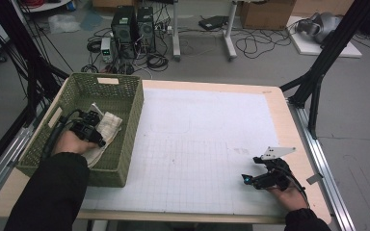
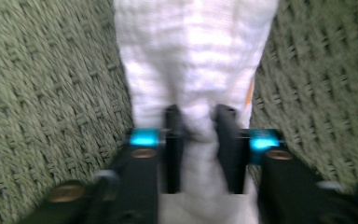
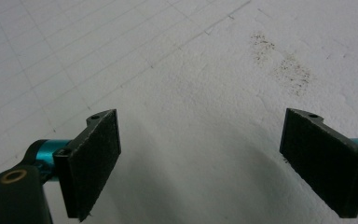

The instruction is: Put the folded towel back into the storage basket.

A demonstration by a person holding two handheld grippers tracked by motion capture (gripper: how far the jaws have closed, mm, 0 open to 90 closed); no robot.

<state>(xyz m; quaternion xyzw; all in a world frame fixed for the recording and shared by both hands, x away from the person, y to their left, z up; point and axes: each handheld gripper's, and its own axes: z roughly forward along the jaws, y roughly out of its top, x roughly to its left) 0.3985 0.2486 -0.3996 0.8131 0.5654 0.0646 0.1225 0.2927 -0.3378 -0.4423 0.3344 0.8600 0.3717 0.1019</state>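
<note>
A white cloth (image 1: 107,129) lies inside the green woven basket (image 1: 125,94) at the table's left. My left gripper (image 1: 92,130) is down in the basket, shut on a bunched fold of the white cloth (image 2: 196,60), which is pinched between the two black jaws; the left gripper (image 2: 199,122) has green weave on both sides. My right gripper (image 1: 246,179) rests low over the white grid mat (image 1: 197,144) near the table's front right, open, with its pads (image 3: 93,158) wide apart and nothing between them (image 3: 200,161).
A faint dark smudge (image 3: 284,67) marks the mat ahead of the right gripper. The basket's walls stand close around the left gripper. Beyond the table's far edge the floor holds computer towers (image 1: 132,26), cables and boxes. Black frame legs (image 1: 318,72) rise at the right.
</note>
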